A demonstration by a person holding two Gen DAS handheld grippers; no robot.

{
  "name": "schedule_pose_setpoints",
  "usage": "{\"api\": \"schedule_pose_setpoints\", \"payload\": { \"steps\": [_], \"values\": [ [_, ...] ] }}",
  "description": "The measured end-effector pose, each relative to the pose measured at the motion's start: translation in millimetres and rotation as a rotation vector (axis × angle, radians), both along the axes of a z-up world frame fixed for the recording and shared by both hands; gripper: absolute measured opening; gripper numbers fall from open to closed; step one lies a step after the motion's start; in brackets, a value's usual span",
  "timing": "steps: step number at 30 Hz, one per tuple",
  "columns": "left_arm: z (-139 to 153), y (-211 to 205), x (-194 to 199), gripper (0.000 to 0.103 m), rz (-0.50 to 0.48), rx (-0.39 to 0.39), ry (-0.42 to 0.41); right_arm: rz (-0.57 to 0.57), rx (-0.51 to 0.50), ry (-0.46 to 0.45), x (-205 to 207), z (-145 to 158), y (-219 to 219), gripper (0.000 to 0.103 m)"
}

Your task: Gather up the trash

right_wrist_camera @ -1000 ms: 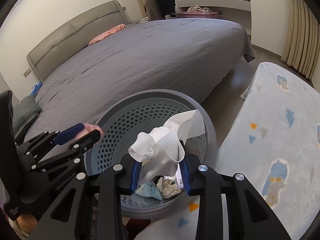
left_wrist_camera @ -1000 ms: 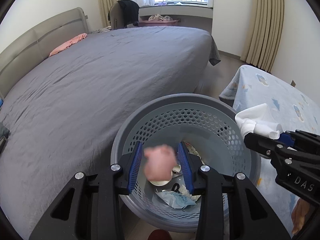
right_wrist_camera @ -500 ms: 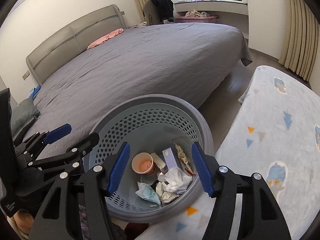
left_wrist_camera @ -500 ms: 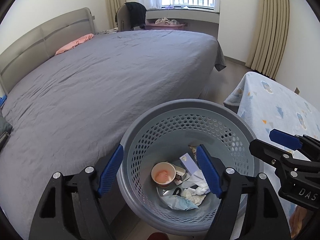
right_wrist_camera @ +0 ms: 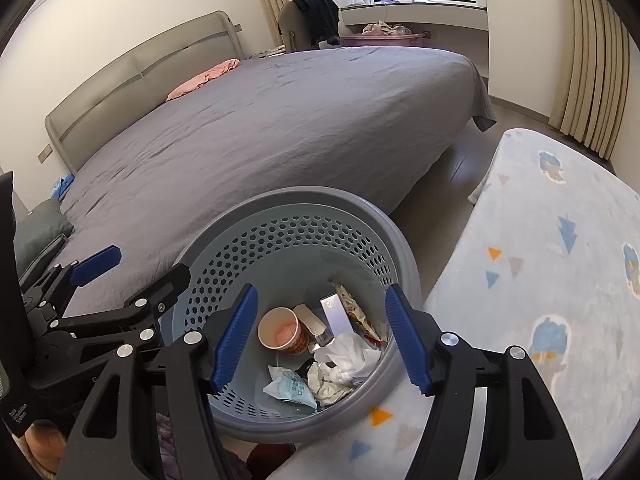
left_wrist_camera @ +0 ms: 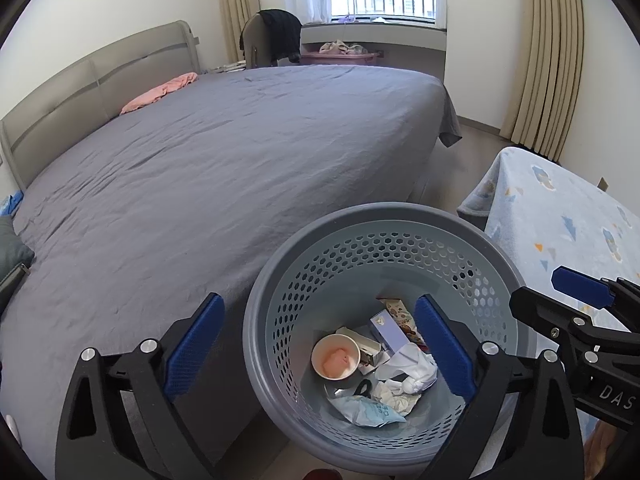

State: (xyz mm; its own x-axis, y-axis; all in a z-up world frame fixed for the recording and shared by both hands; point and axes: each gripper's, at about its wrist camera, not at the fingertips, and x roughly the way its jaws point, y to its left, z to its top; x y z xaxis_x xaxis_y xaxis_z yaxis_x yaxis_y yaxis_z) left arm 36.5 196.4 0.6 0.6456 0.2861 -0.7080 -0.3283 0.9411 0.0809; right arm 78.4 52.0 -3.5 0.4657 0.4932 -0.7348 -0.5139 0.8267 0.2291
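Note:
A grey perforated trash basket [left_wrist_camera: 400, 216] stands on the floor by the bed; it also shows in the right wrist view [right_wrist_camera: 304, 200]. Inside lie a paper cup [left_wrist_camera: 335, 357] holding a pink wad, a white crumpled tissue [left_wrist_camera: 412, 368], a pale wrapper [left_wrist_camera: 368, 410] and a small box [left_wrist_camera: 386, 330]. The cup [right_wrist_camera: 280, 330] and tissue [right_wrist_camera: 348, 360] show in the right wrist view too. My left gripper [left_wrist_camera: 316, 344] is open and empty above the basket. My right gripper [right_wrist_camera: 320, 332] is open and empty above it as well.
A large bed with a grey sheet [left_wrist_camera: 220, 152] lies to the left and behind. A pink cloth [left_wrist_camera: 160, 94] lies near the headboard. A light blue patterned blanket [right_wrist_camera: 552, 260] covers a surface on the right. Curtains [left_wrist_camera: 548, 52] hang at the back right.
Both grippers opened. The pink wad dropped from the left gripper into the cup, and the white tissue dropped from the right gripper into the basket. Both grippers rose a little.

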Motion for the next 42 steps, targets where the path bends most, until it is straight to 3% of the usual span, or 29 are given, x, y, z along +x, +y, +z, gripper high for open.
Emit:
{"api": "schedule_pose_setpoints", "payload": {
  "steps": [42],
  "values": [
    [-4.3, 2.6, -2.6, 0.097, 0.031, 0.016, 0.01, -0.034, -0.022, -0.015, -3.1, -1.4, -1.3, 0.066]
  ]
}}
